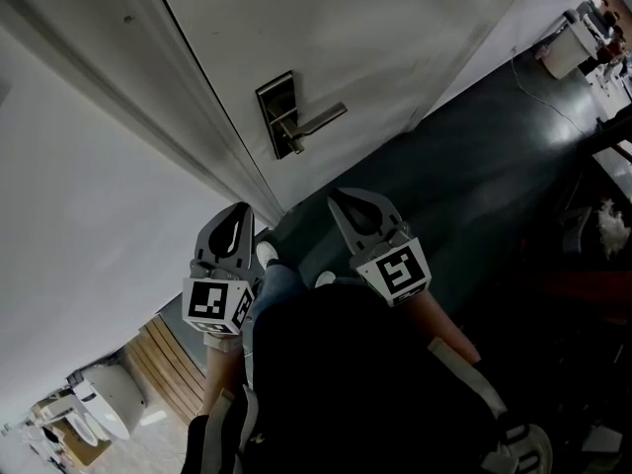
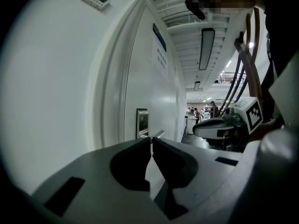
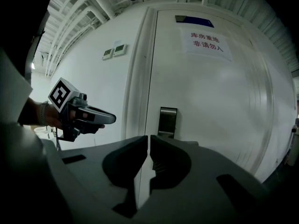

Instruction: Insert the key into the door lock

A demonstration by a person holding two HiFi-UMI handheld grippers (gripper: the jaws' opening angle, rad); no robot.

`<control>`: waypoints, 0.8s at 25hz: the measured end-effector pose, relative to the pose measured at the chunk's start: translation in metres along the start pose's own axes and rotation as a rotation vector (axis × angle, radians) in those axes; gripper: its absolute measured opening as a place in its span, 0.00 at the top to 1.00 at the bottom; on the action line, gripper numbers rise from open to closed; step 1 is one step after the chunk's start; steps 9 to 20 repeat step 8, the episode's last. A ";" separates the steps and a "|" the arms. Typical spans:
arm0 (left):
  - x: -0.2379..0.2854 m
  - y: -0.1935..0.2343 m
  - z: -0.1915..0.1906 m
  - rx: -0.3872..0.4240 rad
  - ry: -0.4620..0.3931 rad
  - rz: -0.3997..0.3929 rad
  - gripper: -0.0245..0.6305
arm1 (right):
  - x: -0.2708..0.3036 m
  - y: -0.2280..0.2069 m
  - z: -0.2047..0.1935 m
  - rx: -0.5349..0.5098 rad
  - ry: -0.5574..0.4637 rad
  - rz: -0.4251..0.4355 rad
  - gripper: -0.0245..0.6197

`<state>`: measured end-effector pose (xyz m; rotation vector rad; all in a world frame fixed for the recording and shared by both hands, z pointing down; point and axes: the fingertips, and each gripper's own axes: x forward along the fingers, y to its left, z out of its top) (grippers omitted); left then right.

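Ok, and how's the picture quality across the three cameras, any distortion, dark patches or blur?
Head view: tilted, even light on the door, lever handle sharp, bottom half very dark. Left gripper view: strong fisheye bends the door frame, black corners all round. Right gripper view: same bulge and dark corners, door sign still legible, near jaws in shadow.

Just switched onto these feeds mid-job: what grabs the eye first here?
The white door fills the scene, with its metal lock plate and lever handle at the upper centre of the head view and a paper notice high on it in the right gripper view. Below the handle, the left gripper and right gripper point towards the door, apart from it, jaws together with nothing seen between them.
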<state>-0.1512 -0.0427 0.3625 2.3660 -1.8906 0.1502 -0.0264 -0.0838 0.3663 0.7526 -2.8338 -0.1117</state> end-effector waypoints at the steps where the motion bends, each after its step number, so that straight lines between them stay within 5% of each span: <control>1: 0.000 0.000 -0.001 -0.001 0.002 -0.001 0.95 | 0.000 0.000 -0.001 0.005 -0.004 -0.003 0.94; 20: -0.004 0.000 -0.001 -0.010 -0.003 0.006 0.95 | -0.003 0.004 -0.002 0.002 0.007 0.002 0.94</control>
